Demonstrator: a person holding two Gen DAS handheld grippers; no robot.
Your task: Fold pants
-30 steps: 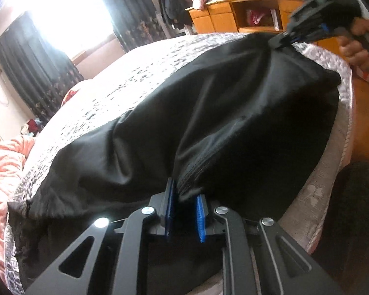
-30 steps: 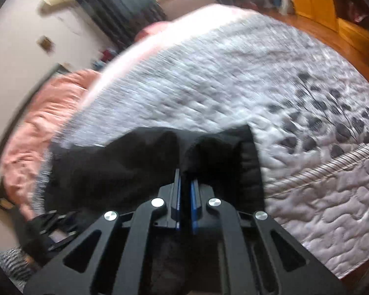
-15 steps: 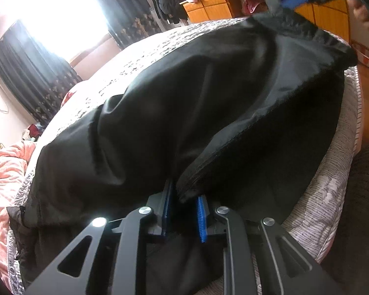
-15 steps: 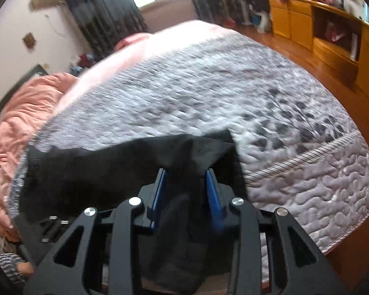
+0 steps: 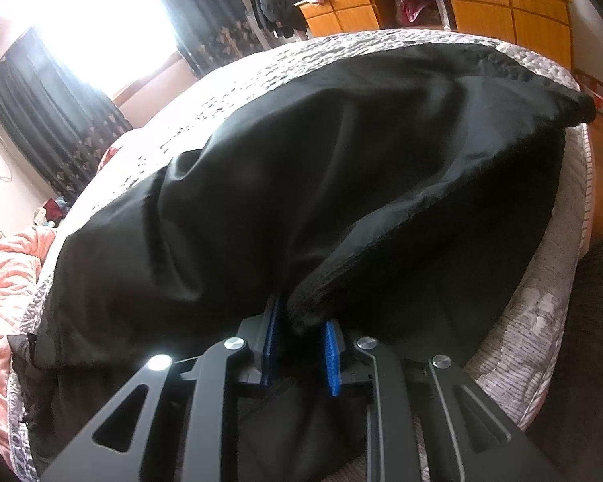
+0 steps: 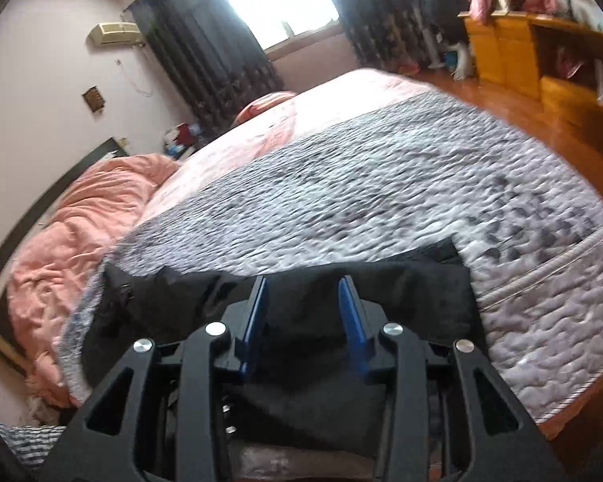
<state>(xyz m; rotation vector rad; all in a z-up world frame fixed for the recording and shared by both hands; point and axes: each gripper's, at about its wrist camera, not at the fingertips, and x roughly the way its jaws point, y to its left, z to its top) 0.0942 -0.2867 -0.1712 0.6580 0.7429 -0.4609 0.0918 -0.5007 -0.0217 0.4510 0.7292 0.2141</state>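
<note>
Across the near edge of the bed (image 6: 382, 201) we see the black pants (image 5: 301, 184) spread on the grey quilt (image 6: 522, 301). Our left tool (image 5: 299, 345) is narrow, its blue pads clamped on a folded edge of the pants. Our right tool (image 6: 303, 321) has just been opening and hangs above the cloth, gripping nothing. Beyond, a pink duvet (image 6: 80, 241) lies bunched.

pants (image 5: 301, 184): black cloth, smooth, faint sheen
bed quilt (image 6: 362, 201): grey stitched cloth, puckered, matt
fingers (image 6: 257, 313): blue ribbed plastic
cabinet (image 5: 502, 8): glossy orange wood
</note>
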